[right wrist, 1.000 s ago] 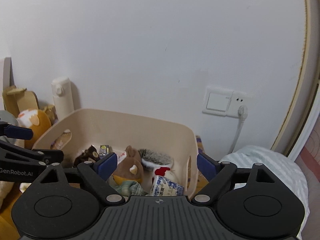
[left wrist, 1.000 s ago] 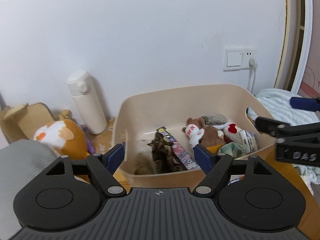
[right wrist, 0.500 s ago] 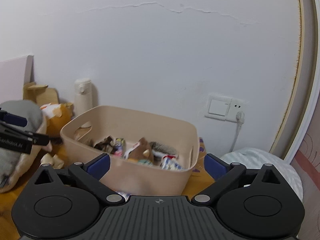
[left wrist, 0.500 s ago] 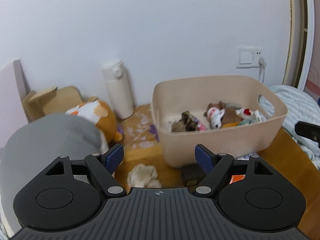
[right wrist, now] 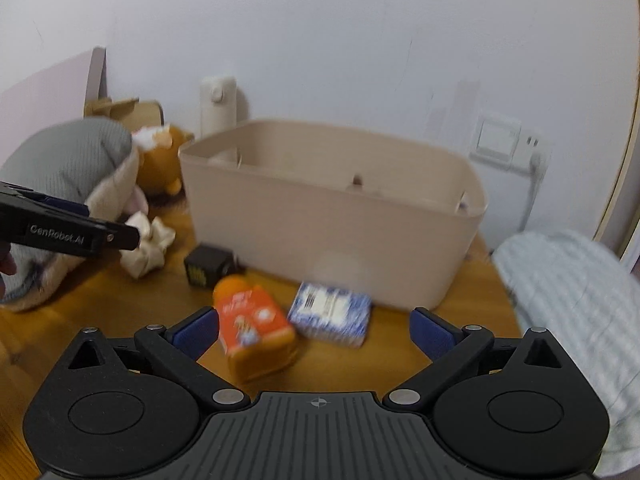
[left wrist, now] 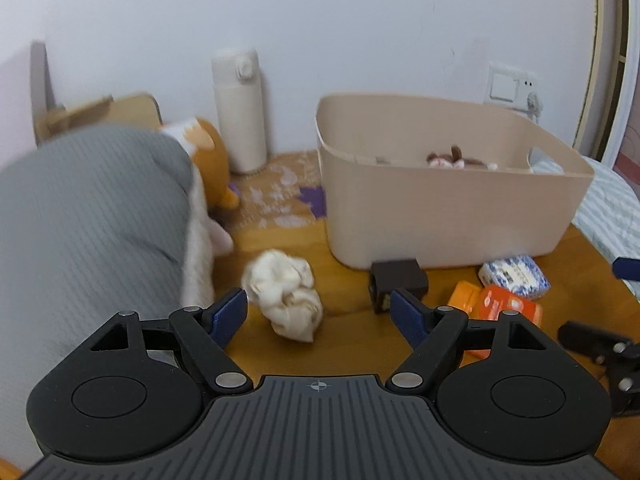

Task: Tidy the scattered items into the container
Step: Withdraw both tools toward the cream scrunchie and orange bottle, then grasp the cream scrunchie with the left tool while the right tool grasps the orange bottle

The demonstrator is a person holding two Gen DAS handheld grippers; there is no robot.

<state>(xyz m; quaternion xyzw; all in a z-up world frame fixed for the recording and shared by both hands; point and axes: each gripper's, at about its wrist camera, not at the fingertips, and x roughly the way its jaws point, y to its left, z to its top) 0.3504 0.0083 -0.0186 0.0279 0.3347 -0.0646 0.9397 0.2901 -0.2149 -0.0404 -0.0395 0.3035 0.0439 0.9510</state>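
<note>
Both tongs gape wide and empty: left tongs (left wrist: 319, 314) line up on the crumpled cloth (left wrist: 286, 294) before the bin (left wrist: 440, 216); right tongs (right wrist: 314, 330) straddle the orange pouch (right wrist: 254, 330).

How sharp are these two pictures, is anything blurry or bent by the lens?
Left wrist view: the grey cushion and white bottle are smeared by motion blur; the crumpled cloth is softer than the sharp left hand-held gripper. Right wrist view: the beige bin, orange pack and blue-white packet are blurred; the fisheye lens curves the door frame.
</note>
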